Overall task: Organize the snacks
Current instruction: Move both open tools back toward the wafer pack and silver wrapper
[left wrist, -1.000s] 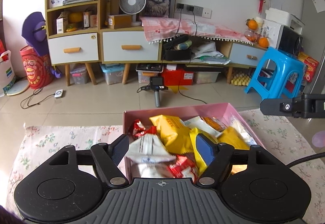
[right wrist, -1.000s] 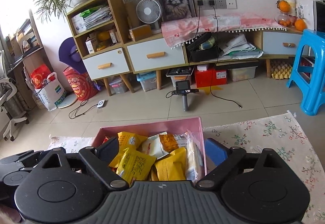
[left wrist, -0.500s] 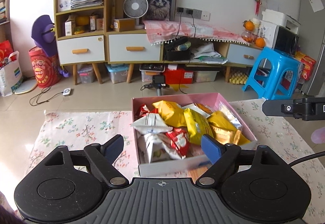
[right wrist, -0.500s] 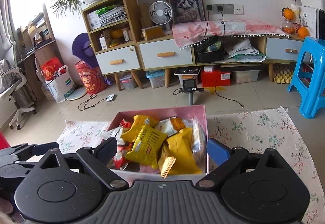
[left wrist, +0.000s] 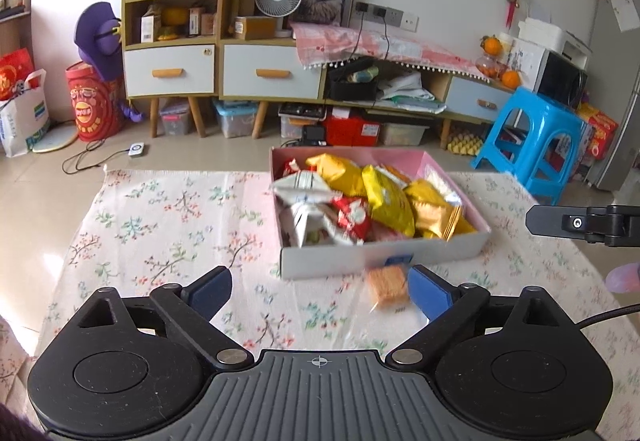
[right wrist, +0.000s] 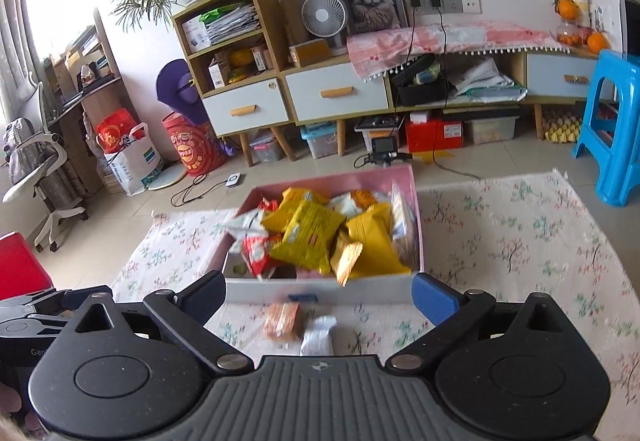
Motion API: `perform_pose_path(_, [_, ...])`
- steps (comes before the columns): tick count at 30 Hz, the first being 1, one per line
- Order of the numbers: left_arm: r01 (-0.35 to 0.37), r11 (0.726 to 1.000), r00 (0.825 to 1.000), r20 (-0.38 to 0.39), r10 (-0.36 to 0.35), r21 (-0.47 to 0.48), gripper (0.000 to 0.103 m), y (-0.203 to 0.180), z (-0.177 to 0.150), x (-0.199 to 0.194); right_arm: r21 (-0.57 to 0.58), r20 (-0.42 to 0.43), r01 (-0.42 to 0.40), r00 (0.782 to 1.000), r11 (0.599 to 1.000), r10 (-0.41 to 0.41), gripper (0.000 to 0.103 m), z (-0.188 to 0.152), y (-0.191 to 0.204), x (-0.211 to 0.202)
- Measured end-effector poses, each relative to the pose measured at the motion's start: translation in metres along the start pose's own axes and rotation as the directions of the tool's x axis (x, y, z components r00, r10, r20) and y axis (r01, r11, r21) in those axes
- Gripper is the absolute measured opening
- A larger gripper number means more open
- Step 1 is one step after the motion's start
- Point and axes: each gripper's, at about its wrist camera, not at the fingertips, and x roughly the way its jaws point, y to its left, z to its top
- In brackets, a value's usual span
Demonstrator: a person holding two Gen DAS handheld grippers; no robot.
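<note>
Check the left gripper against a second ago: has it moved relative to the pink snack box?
Yes. The left gripper has backed away from the pink box: earlier its fingers flanked the snacks, now the whole box lies ahead of them, jaws opening and empty.

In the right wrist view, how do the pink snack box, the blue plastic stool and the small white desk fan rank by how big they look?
Largest to smallest, as they look:
1. Pink snack box
2. Blue plastic stool, partly cut off at the picture's edge
3. Small white desk fan
The box is nearest the camera, so true sizes may differ.

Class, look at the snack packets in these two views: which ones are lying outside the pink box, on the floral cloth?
Two: the orange cracker packet and the small white packet beside it, on the floral cloth before the pink box. All others are heaped inside.
</note>
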Motion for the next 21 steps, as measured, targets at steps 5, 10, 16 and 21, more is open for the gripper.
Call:
perform_pose_path(5, [-0.014, 0.999, 1.0, -0.017, 0.015, 0.048, 0.096, -0.005, -0.007, 0.002, -0.122, 0.001, 0.021, 1.0, 0.992, -0.021, 0.092, -0.016, 0.008, 0.0])
perform_pose_path(10, [-0.003, 0.999, 1.0, -0.031, 0.004, 0.04, 0.097, -0.007, -0.009, 0.01, -0.196, -0.002, 0.013, 1.0, 0.981, -0.014, 0.093, -0.029, 0.013, 0.006])
perform_pose_path(16, [0.0, 1.0, 0.998, -0.068, 0.0, -0.004, 0.097, -0.005, -0.02, 0.026, -0.247, -0.02, -0.012, 1.0, 0.969, 0.007, 0.095, -0.044, 0.013, 0.018])
perform_pose_path(21, [-0.028, 0.999, 0.996, -0.089, 0.03, 0.022, 0.097, -0.007, -0.025, 0.038, -0.301, -0.069, -0.026, 0.998, 0.953, 0.005, 0.095, -0.054, 0.011, 0.031])
